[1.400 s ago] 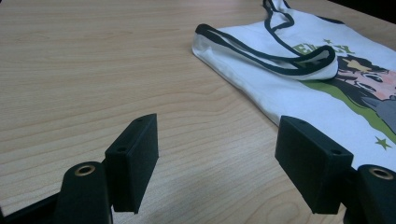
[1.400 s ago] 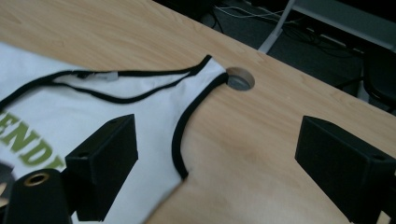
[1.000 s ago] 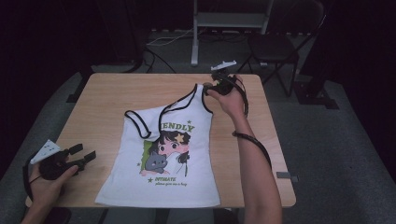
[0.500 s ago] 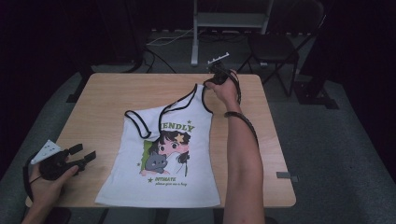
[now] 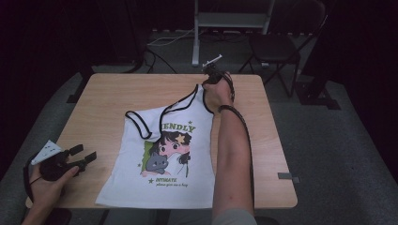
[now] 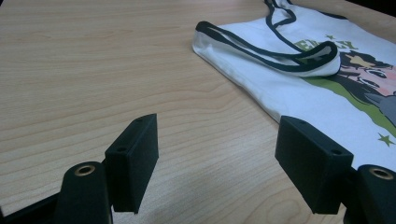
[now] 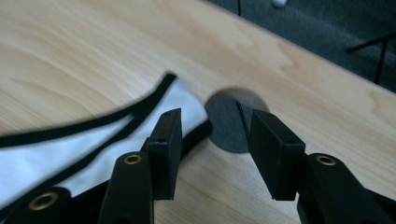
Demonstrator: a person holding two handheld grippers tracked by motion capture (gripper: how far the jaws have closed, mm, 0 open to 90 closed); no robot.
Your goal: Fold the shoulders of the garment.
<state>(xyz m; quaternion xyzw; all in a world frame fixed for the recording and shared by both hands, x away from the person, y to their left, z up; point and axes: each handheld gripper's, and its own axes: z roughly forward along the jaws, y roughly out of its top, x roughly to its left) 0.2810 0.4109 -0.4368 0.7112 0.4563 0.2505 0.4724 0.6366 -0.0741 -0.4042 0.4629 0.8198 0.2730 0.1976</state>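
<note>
Presently catalogued, left to right across the high view.

Item one: left tongs, lower left of the frame, resting low over bare desk in the person's left hand. Jaws stood spread with nothing between them; the left gripper view showed only wood grain in the gap and the garment's near strap well off to the upper right. Probably parked there to keep clear of the cloth until wanted.

Item two: white tank top, centre of the frame, lying flat and face up with its cartoon print showing, hem toward the bottom edge. Left strap lay slack and folded on the wood; the upper right strap was drawn out toward the far edge, apparently because that corner was the one being handled.

Item three: right tongs, upper centre-right, at the end of an outstretched right forearm. Jaws had just been closing, and stood partly narrowed. In the right gripper view the black-edged strap tip lay beside and under the left jaw, beside a round cable hole in the desk; the pads were not yet seen pressing it. The low approach along the strap suited a pinch on the binding.
</note>
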